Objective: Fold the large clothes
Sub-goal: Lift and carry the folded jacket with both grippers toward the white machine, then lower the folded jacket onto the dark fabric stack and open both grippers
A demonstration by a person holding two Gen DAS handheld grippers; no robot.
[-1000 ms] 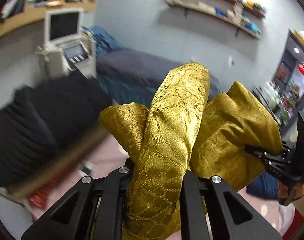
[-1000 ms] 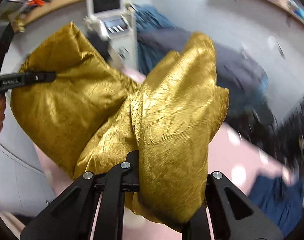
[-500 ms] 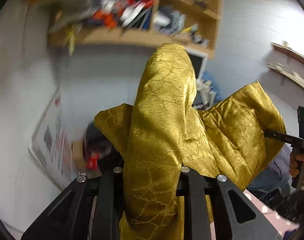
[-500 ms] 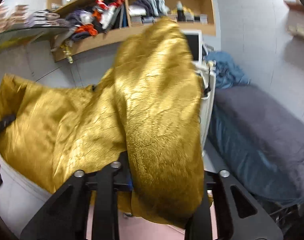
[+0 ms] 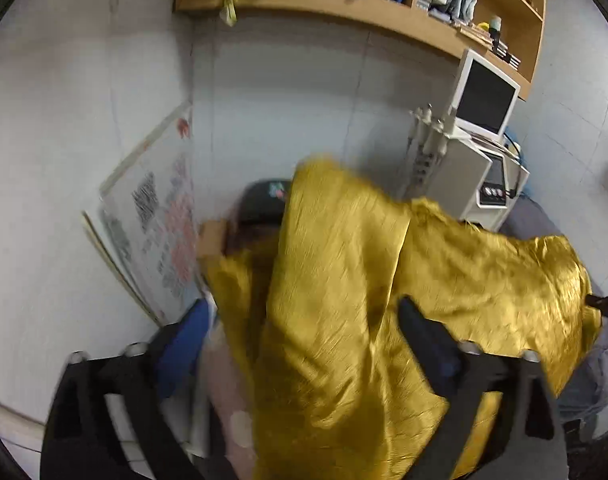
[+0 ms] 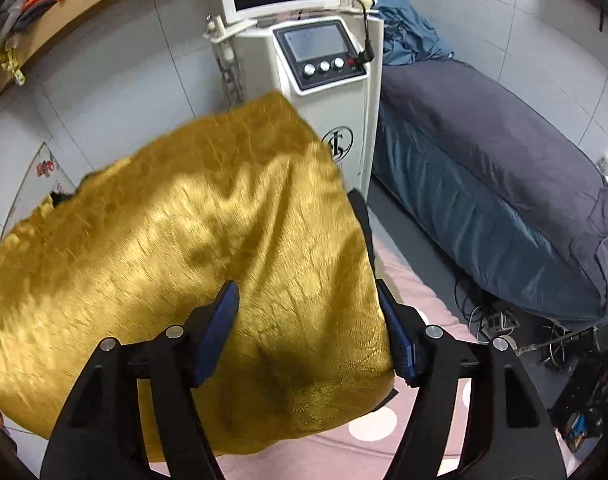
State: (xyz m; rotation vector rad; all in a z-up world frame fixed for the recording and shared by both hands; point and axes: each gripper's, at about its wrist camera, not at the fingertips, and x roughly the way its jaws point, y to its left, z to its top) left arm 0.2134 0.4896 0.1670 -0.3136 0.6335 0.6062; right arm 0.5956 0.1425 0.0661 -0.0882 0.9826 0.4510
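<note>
Gold cloth (image 5: 336, 300) motion-blurred, lower edge cut off by frame.

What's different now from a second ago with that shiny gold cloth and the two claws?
Both claws let go: the left gripper and right gripper have just been opening, their jaws now wide, the gold cloth loose between them. Both views swung toward the white machine. The cloth remains bunched.

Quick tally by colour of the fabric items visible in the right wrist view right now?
Gold garment: 1
Dark grey cover on the bed: 1
Blue crumpled cloth: 1
Pink dotted sheet: 1
Total: 4
</note>
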